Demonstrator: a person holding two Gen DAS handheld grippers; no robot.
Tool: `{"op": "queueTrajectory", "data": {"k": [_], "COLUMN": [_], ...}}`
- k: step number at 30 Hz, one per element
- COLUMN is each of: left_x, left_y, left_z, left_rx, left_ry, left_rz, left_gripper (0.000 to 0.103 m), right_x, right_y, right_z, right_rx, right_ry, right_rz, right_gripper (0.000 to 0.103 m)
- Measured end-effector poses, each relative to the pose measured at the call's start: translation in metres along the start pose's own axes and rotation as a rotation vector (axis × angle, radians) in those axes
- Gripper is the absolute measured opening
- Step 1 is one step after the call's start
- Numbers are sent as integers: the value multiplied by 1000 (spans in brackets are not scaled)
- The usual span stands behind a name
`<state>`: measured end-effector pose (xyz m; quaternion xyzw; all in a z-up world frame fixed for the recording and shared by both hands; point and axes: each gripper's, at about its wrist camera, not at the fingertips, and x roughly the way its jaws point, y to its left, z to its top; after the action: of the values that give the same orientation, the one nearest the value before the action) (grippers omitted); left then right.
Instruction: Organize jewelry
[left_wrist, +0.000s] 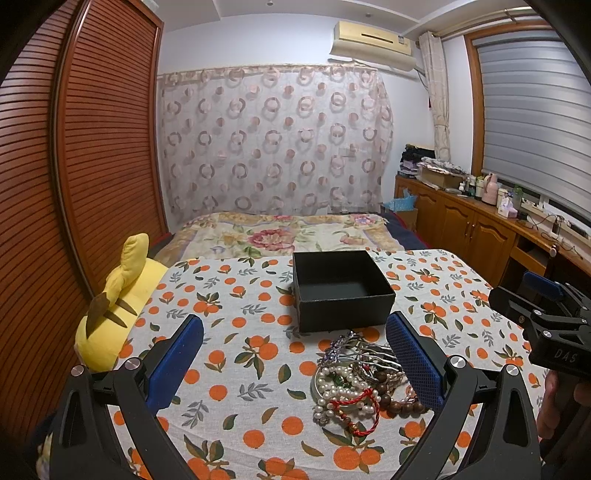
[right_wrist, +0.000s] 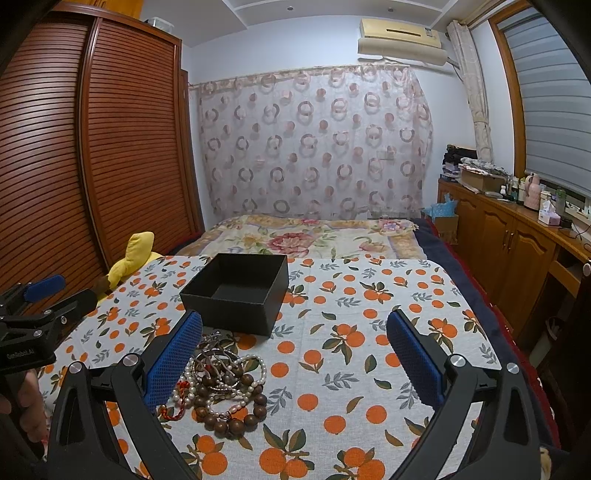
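1. Left wrist view: nearest the lens, the left gripper (left_wrist: 295, 365) hangs over the near part of the table (left_wrist: 236, 373) with its blue pads spread wide and nothing between them. The jewelry pile (left_wrist: 360, 380) lies on the orange-print cloth just inside the right-hand finger (left_wrist: 413, 362), apparently touching its pad. It is a tangle of pearl strands, a red cord bracelet, brown wooden beads and silver bangles. The black box (left_wrist: 341, 290) stands open and empty just beyond the pile, toward the table's far edge. The right gripper (left_wrist: 532, 299) shows at the table's right edge, with part of a hand (left_wrist: 550, 402) below it. A yellow plush toy (left_wrist: 118, 306) leans at the left edge.

2. Right wrist view: the right gripper (right_wrist: 295, 363) is likewise wide open and empty. The jewelry pile (right_wrist: 221, 384) rests against its left-hand finger (right_wrist: 173, 362), and the black box (right_wrist: 238, 291) sits just behind the pile. The left gripper (right_wrist: 44, 295) is at the table's left edge.

3. Handling, as I judge it: the pieces look light but knotted together, so lifting one strand would likely drag its neighbours. Pearls and polished beads are probably slippery and could roll out of a pinch. The stiff silver bangles or the red cord seem the surest holds. A thin strand wants a gentle, square squeeze across it.
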<state>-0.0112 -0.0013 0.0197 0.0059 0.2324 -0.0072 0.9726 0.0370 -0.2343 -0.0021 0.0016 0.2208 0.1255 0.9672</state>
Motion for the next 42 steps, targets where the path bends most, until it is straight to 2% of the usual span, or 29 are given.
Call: {"op": "queueTrajectory", "data": {"k": [23,34,42], "left_x": [-2,36,68], "left_y": [-1,3,2], "left_z": [0,-15,-29], "left_rx": [-2,-5,-3], "left_ry": [3,129,204], "left_rz": [-4,-93,-163], "left_gripper": [96,96,95], "right_x": [-1,18,31], "right_y": [0,-8,-8], "right_z": [0,-14,-29], "right_rx": [0,15,-29], "right_ry": [0,57,105], "right_rz": [2,33,99], "right_gripper": [101,101,100]}}
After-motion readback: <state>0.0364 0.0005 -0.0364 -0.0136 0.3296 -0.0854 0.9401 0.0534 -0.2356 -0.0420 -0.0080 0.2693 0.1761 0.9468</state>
